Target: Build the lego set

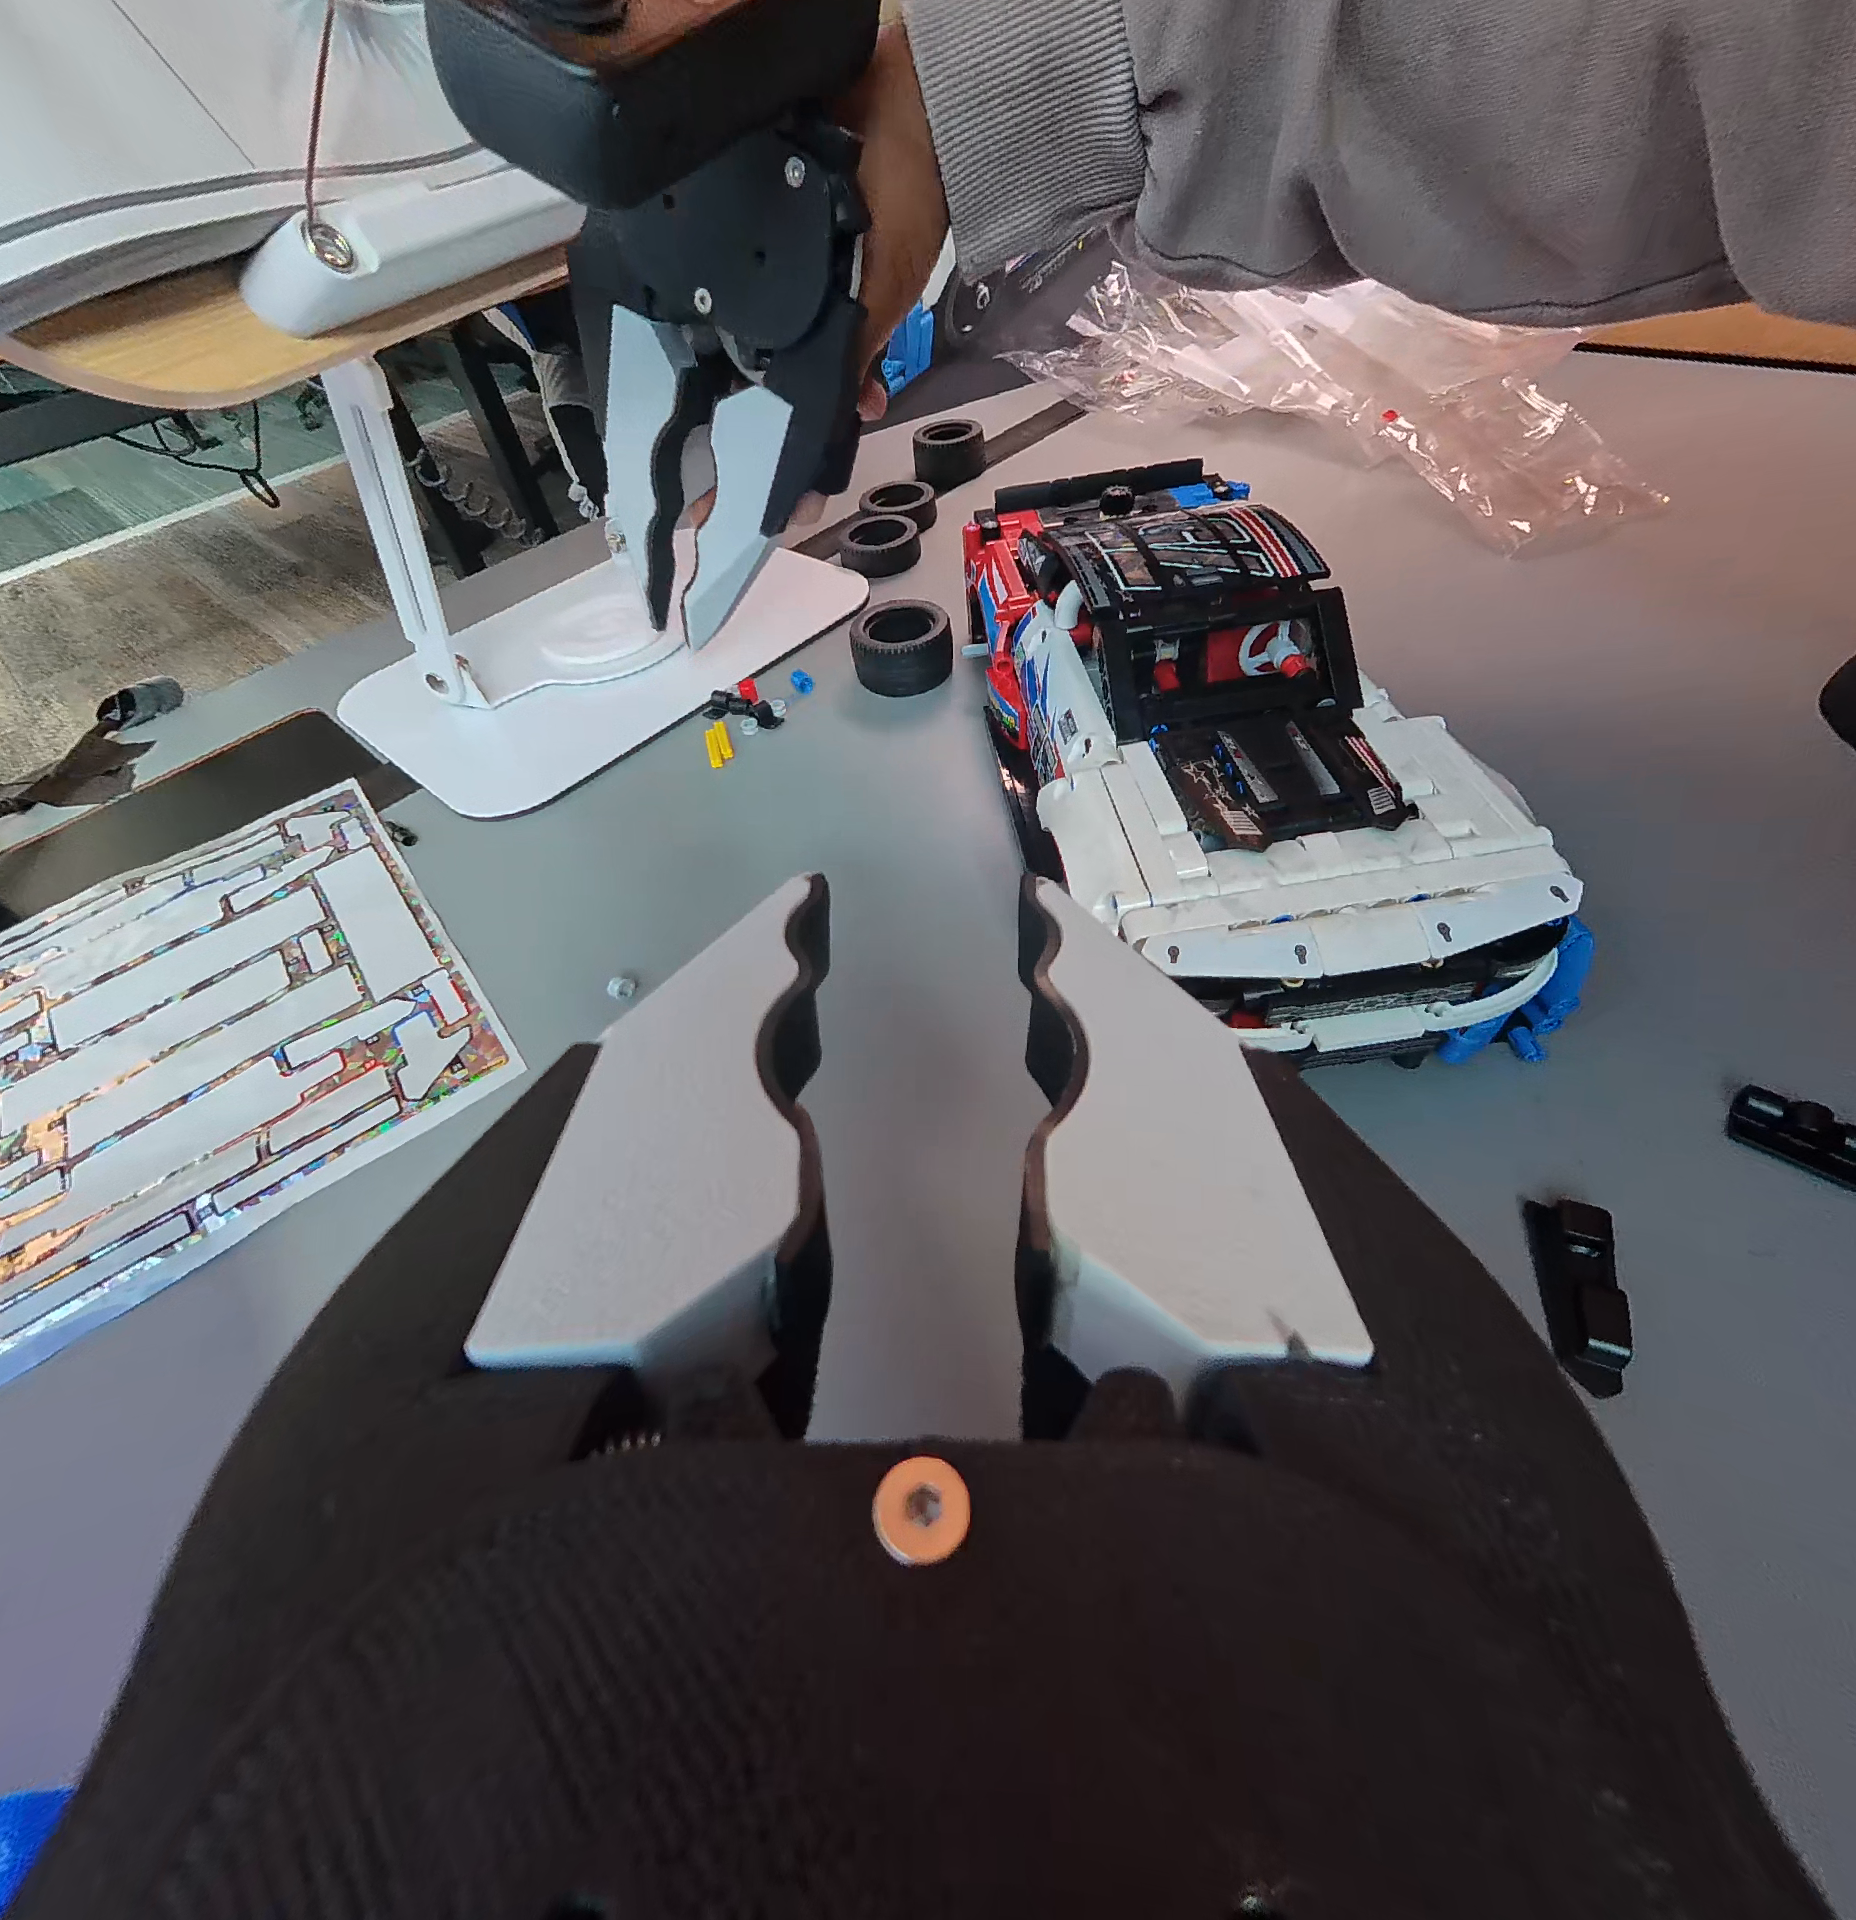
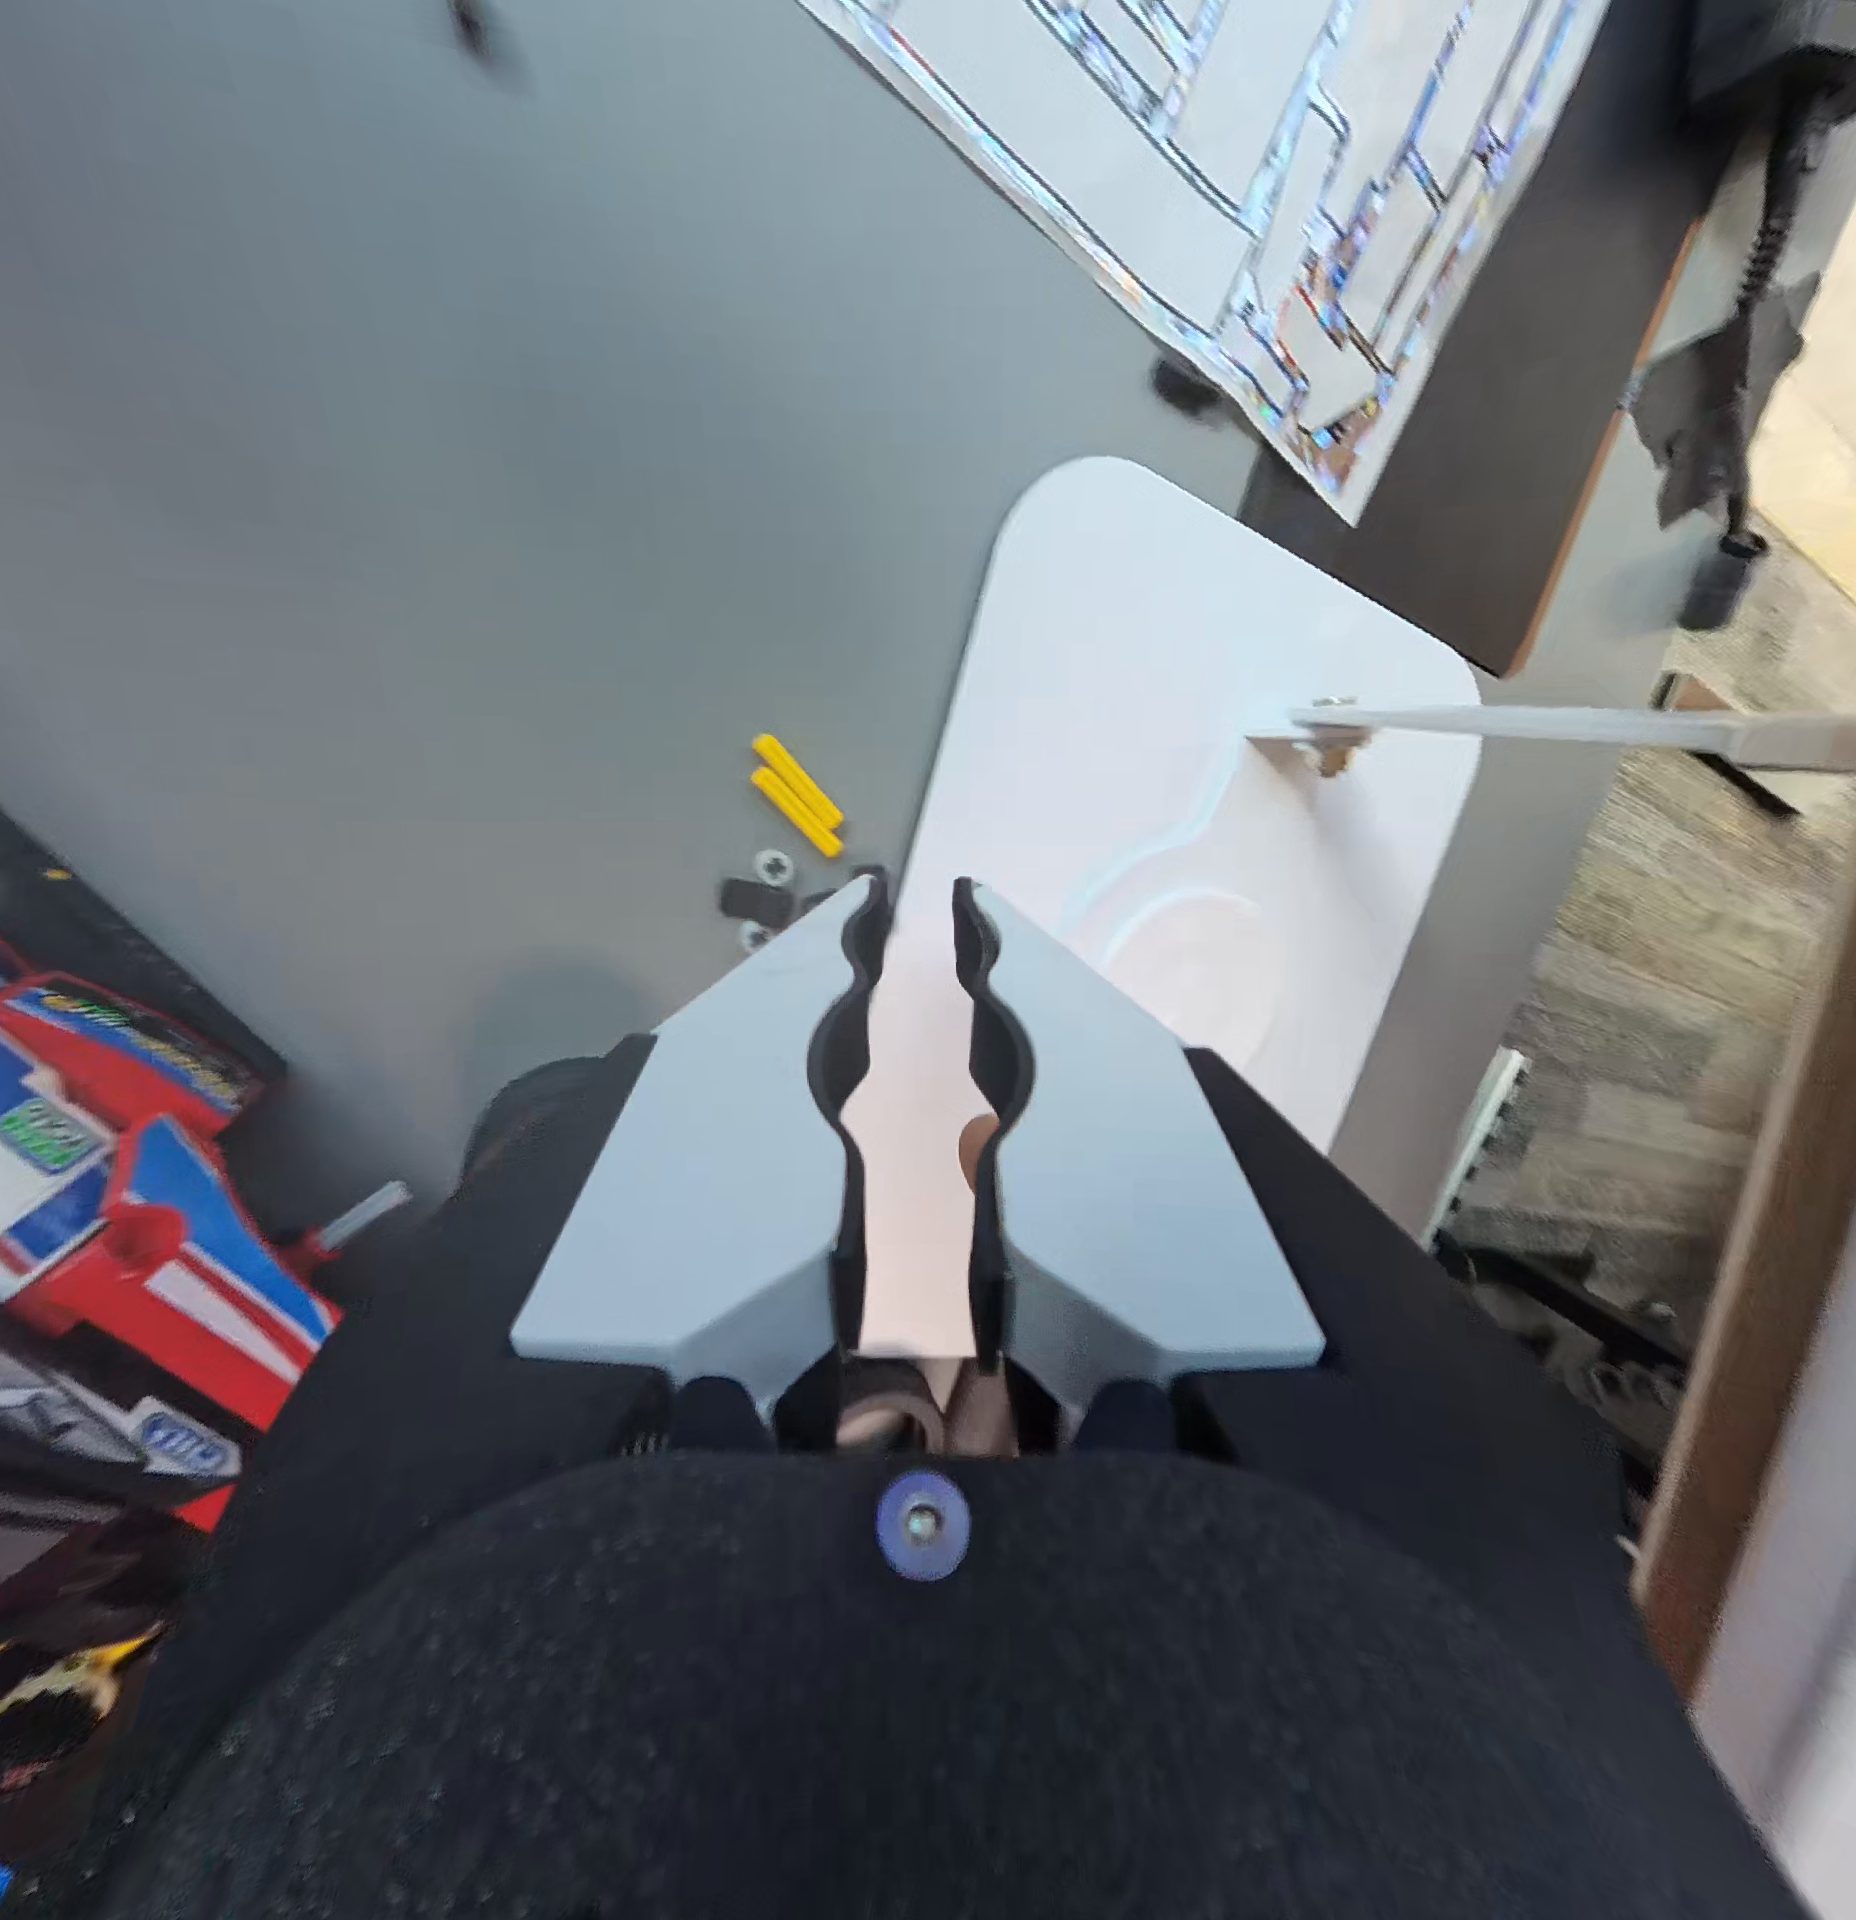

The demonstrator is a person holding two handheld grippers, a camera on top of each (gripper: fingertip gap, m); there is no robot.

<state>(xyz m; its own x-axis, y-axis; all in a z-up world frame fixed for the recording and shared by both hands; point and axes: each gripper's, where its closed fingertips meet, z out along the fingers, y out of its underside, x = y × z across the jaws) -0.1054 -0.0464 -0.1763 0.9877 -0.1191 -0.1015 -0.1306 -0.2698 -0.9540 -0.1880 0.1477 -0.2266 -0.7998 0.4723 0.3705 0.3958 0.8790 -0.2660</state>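
**Black-bodied grippers with pale grey, wavy-edged fingers**

The left gripper point(image 1: 924, 914) has a broad, rounded black housing with fine printed ridges and one copper-coloured washer around a hex screw at its centre. Its two fingers point(image 1: 675, 1132) are flat pale grey wedges lined inside with black scalloped pads. The right gripper point(image 2: 919, 899) is built the same way, though its washer looks bluish and its housing grainy. Seen from the left wrist view, its black body carries several small silver screws. The person wears a grey ribbed-knit sleeve point(image 1: 1423, 135).
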